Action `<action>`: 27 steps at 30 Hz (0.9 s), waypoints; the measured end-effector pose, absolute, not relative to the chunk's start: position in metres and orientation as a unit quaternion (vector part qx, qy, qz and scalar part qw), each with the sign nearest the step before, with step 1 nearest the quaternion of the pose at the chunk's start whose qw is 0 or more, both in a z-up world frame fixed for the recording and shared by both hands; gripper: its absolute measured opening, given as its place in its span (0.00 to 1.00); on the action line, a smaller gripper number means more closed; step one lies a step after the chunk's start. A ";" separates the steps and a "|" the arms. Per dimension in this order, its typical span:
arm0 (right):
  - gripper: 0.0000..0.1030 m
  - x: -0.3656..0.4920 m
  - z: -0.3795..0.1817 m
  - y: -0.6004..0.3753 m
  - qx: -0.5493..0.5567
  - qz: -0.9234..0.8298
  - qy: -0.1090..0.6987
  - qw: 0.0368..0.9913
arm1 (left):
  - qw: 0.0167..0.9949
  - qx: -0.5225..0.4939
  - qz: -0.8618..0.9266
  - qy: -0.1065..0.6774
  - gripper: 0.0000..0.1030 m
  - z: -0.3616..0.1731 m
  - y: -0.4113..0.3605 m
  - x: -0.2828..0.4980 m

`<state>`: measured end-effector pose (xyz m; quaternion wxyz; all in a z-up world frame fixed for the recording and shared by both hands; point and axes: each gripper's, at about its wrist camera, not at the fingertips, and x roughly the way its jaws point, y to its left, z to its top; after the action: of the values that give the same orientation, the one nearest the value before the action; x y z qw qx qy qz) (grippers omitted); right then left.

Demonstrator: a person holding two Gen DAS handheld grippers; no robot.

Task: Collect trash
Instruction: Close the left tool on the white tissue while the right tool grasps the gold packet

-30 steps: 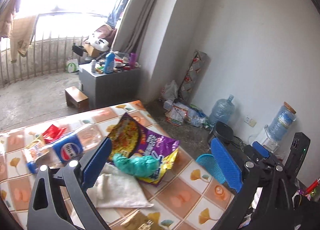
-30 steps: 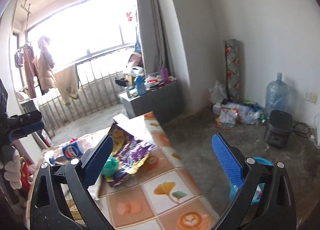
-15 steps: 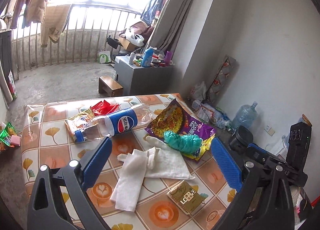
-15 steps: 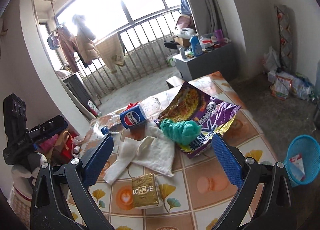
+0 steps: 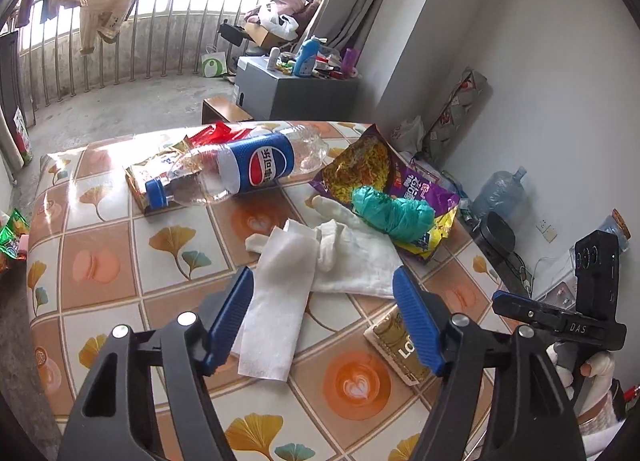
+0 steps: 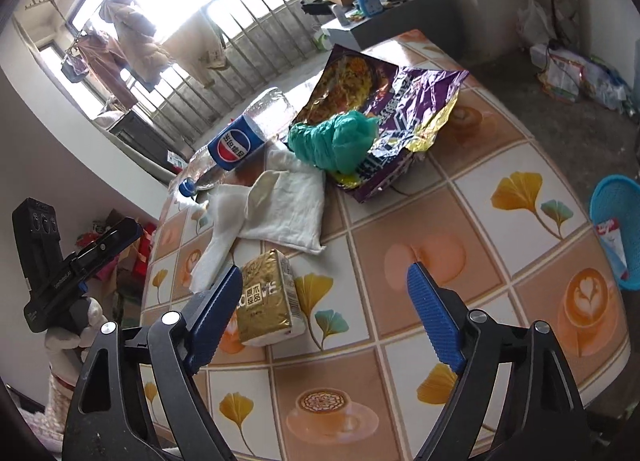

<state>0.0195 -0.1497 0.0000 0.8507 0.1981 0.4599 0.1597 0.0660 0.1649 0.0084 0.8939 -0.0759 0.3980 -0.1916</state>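
Trash lies on a tiled-pattern table point(image 5: 100, 261): a clear Pepsi bottle point(image 5: 248, 173) on its side, a purple snack bag point(image 5: 384, 177) with a crumpled green plastic bag point(image 5: 392, 213) on it, white tissues point(image 5: 280, 293) and a gold tissue pack point(image 5: 400, 345). My left gripper point(image 5: 322, 289) hangs over the near strip of white tissue. Its jaws are closing, with the tissue below and between them, untouched. My right gripper point(image 6: 324, 281) hovers over the table, its jaws closing too. The gold tissue pack point(image 6: 266, 301) sits beside its left finger, unpinched.
A blue plastic basket point(image 6: 616, 221) with a wrapper inside stands on the floor right of the table. More wrappers point(image 5: 160, 173) lie under the bottle. A grey cabinet point(image 5: 296, 97), water jugs point(image 5: 500, 193) and floor litter sit beyond. A gloved hand point(image 5: 592, 369) holds the other gripper.
Both grippers have dropped toward the table and tilted down, so the trash looks nearer and larger. The jaws of both have narrowed. Nothing has been picked up.
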 end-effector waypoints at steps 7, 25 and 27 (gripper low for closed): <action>0.77 0.026 -0.009 -0.097 0.120 0.208 0.490 0.838 | 0.874 -0.022 -0.199 0.442 0.65 -0.023 0.148 0.082; 0.65 0.033 -0.034 -0.056 0.032 0.207 0.522 0.827 | 0.854 0.093 -0.161 0.486 0.26 -0.073 0.132 0.086; 0.59 0.033 -0.034 -0.056 0.035 0.210 0.522 0.826 | 0.856 0.089 -0.155 0.485 0.18 -0.073 0.137 0.085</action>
<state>0.0333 -0.0562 -0.0338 0.8261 0.0353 0.5218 0.2098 0.0855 0.1368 -0.0730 0.8559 0.0891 0.4852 -0.1551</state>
